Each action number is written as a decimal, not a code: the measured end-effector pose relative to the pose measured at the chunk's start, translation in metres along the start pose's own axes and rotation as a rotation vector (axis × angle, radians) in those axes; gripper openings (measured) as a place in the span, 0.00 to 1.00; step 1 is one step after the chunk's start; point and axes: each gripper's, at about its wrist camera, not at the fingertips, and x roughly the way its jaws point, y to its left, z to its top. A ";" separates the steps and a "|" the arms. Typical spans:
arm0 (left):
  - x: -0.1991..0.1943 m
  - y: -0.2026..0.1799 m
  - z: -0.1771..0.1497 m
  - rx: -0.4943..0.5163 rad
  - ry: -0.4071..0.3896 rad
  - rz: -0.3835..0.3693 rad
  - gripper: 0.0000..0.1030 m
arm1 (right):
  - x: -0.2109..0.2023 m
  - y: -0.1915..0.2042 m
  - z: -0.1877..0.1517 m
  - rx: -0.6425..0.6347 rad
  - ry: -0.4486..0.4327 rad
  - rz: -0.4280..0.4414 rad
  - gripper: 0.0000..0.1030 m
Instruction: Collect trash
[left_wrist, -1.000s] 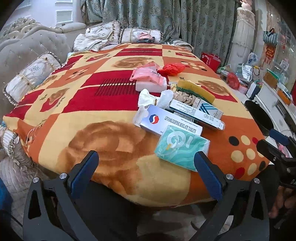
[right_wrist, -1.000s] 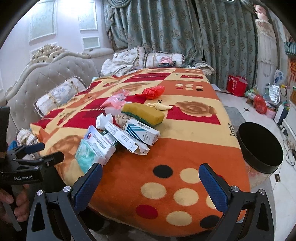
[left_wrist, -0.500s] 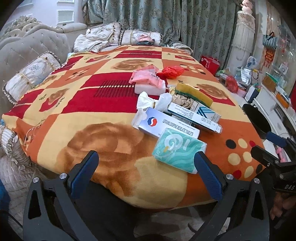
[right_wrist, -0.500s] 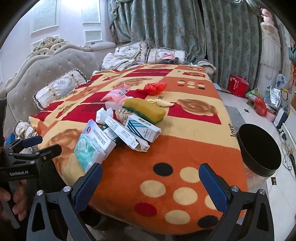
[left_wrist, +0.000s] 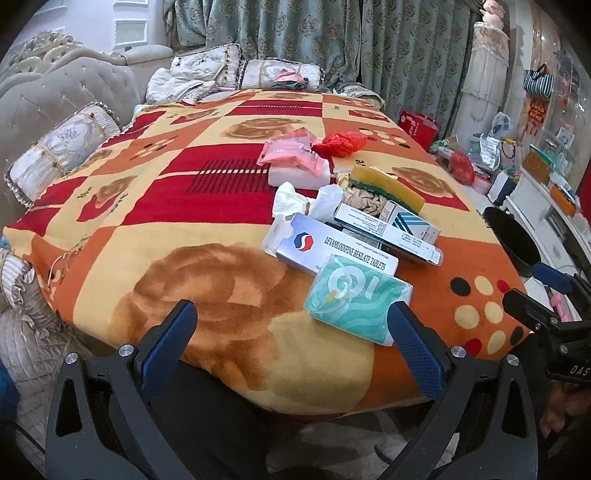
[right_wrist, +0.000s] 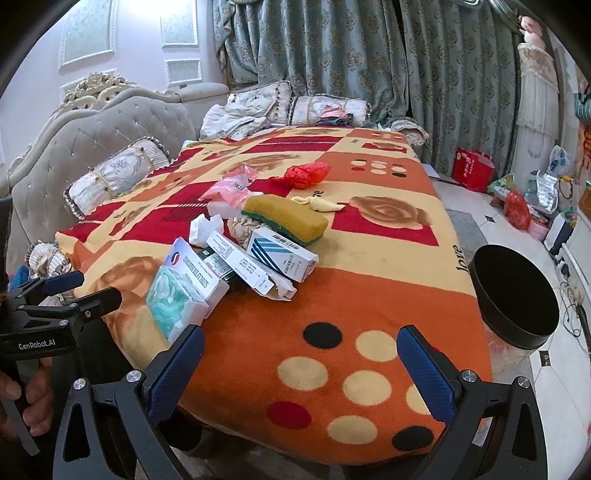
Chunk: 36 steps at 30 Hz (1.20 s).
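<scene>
A pile of trash lies on the blanket-covered table (left_wrist: 155, 229): a teal tissue pack (left_wrist: 356, 304) nearest me, white medicine boxes (left_wrist: 336, 251), crumpled tissue (left_wrist: 295, 199), a yellow-green sponge (left_wrist: 388, 186), a pink bag (left_wrist: 291, 151) and a red bag (left_wrist: 341, 142). The same pile shows in the right wrist view, with the tissue pack (right_wrist: 175, 301), sponge (right_wrist: 286, 218) and boxes (right_wrist: 280, 256). My left gripper (left_wrist: 291, 339) is open and empty at the table's near edge, beside the tissue pack. My right gripper (right_wrist: 301, 360) is open and empty over the dotted corner. A black bin (right_wrist: 515, 295) stands at the right.
A tufted sofa (right_wrist: 96, 140) with cushions runs along the left and far side. Curtains (left_wrist: 332, 44) hang behind. Bags and clutter (right_wrist: 517, 206) sit on the floor at the right, past the bin (left_wrist: 511, 240).
Both grippers have edged slightly closer to the table and pile. Both stay open and empty; nothing on the table has moved.
</scene>
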 end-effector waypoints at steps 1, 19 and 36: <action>0.000 -0.001 0.000 0.001 0.001 -0.002 0.99 | 0.000 0.000 0.000 0.000 0.002 0.002 1.00; 0.002 0.000 0.000 0.006 0.010 0.001 0.99 | 0.003 -0.003 0.004 0.026 0.003 0.016 1.00; 0.002 -0.003 0.009 0.013 0.011 0.003 0.99 | -0.004 -0.002 0.017 0.027 -0.053 0.014 1.00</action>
